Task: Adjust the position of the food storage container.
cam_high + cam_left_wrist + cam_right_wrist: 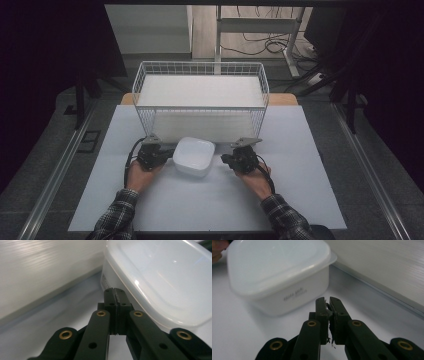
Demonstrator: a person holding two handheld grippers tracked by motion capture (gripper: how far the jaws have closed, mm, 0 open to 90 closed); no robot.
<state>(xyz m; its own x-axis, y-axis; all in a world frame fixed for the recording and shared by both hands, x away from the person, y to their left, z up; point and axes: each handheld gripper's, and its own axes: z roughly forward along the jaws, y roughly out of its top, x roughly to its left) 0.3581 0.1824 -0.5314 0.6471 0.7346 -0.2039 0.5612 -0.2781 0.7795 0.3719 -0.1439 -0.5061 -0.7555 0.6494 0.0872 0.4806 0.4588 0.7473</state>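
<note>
White plastic makes up the box (194,156) — a square tub with rounded corners and a lid pressed on top. It sits on the pale tabletop (300,200), about halfway between the left and right edges and a little nearer the far edge than the near one. Just behind it stands a white wire basket (200,67) at the far edge of the tabletop, with a flat white board lying inside it.

Two hands come in from the near edge, each in a checked sleeve. The left gripper (161,154) is right at the left side of the box. In the left gripper view its jaws are pressed tight together with nothing between them, and the tips (115,291) are up against the wall of the box, just under the lid's rim — I cannot tell if they quite touch it.

The right gripper (231,159) is near the right side of the box, with a gap of bare tabletop between them. In the right gripper view its jaws (327,302) are nearly together, only a thin slit left, and they hold nothing. Small grey writing shows on the side of the box there.
</note>
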